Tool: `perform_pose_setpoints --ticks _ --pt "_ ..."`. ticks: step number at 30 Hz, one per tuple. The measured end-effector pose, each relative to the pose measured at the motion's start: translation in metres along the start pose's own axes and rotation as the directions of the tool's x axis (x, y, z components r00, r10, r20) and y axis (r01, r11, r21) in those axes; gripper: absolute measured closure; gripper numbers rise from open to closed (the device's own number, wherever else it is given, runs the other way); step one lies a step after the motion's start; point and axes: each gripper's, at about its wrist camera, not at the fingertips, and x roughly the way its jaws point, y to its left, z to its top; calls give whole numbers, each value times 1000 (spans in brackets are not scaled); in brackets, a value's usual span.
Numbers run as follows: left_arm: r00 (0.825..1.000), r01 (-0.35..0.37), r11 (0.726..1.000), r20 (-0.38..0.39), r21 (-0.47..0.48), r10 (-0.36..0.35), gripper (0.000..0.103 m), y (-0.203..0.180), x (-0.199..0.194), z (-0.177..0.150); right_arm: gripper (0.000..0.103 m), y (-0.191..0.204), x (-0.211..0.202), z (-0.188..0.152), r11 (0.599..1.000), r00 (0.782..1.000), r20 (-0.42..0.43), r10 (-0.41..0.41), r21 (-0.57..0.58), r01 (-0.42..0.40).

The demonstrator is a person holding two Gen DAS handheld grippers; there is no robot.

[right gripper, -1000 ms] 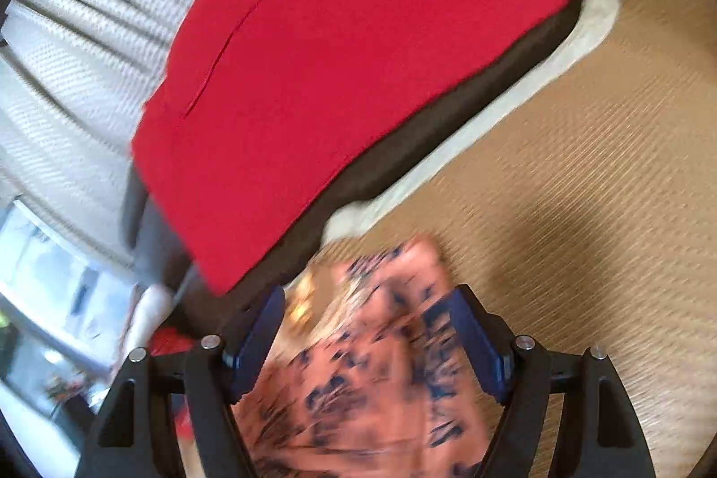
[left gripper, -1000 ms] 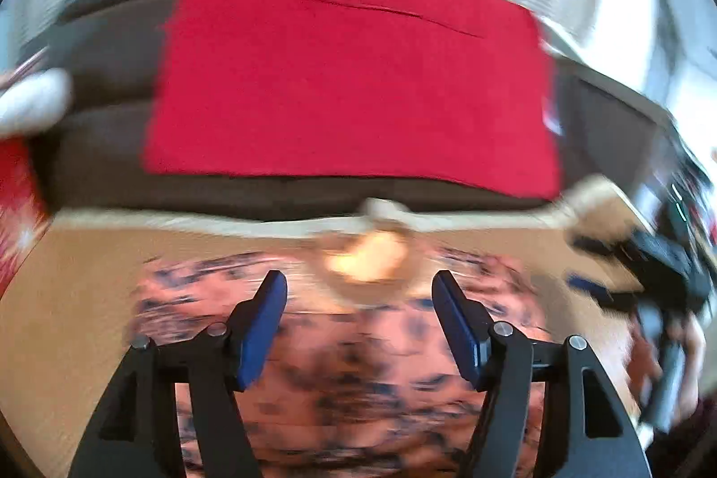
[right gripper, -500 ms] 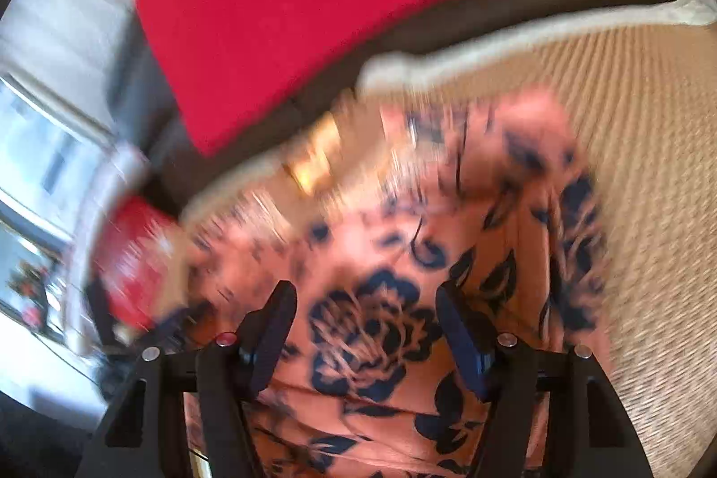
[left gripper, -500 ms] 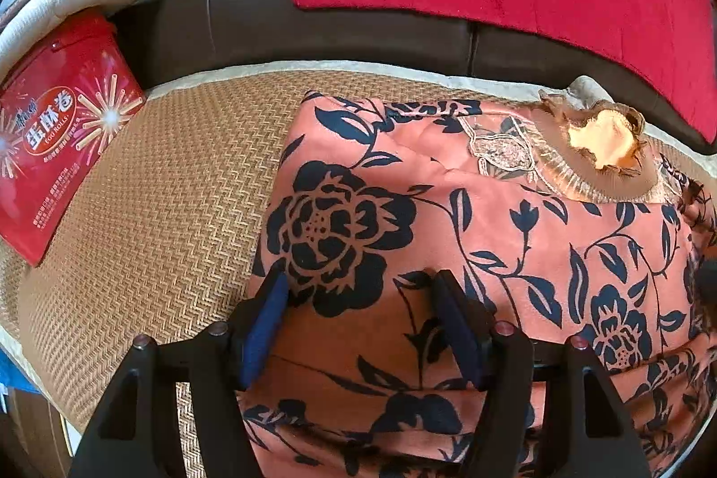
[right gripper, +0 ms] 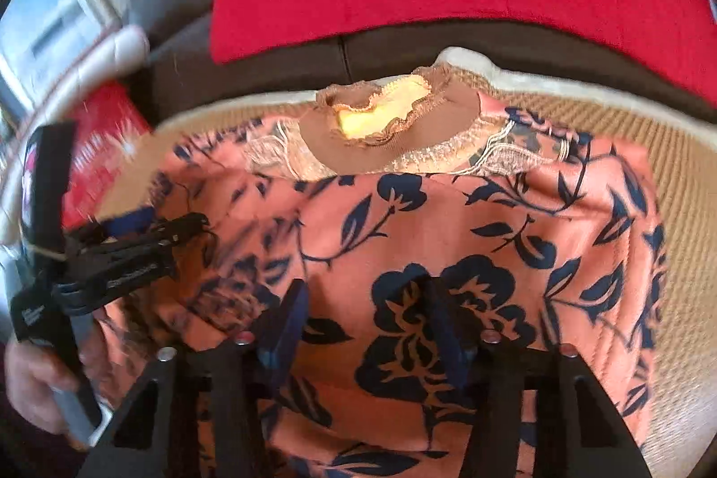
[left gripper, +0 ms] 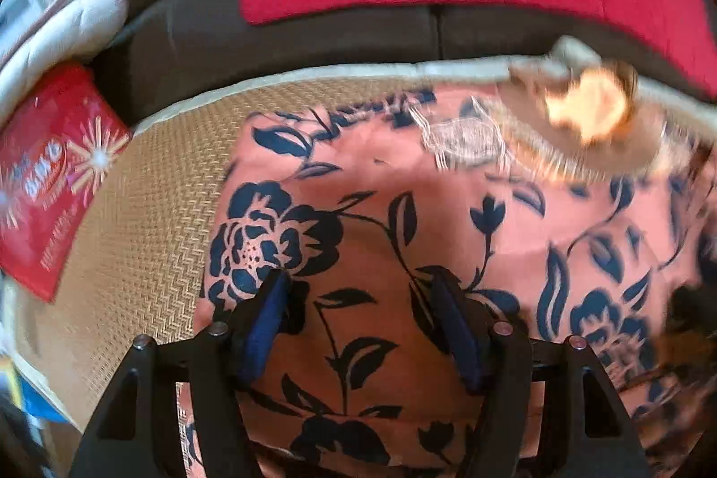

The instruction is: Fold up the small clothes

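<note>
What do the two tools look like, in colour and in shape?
Both match. The left tool has black angular fingers with triangular cut-outs, silver rivets at the joints and blue pads on the inner faces. The right tool is built the same, with dark blue pads. Seen from the right wrist, the left tool's body is black with a flat black handle.

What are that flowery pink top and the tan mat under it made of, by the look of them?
The flowery top looks like thin, smooth woven fabric with a slight sheen: it drapes in soft folds, and the collar seems ribbed knit. The tan mat looks like woven straw or rattan, matte, showing a fine herringbone weave and a cloth-bound edge.
</note>
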Motion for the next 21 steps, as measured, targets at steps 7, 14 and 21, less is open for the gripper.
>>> perform_pose_setpoints --ticks 7,14,21 --pt "992 117 988 66 -98 -111 35 16 -22 4 63 -18 -27 4 998 996 91 20 59 -25" --pt "999 -27 998 25 -62 29 35 7 3 4 65 -48 -10 5 984 994 36 -102 149 96" --pt "999 5 996 38 -91 -1 33 5 0 13 64 -39 -23 13 990 996 91 -9 139 -4"
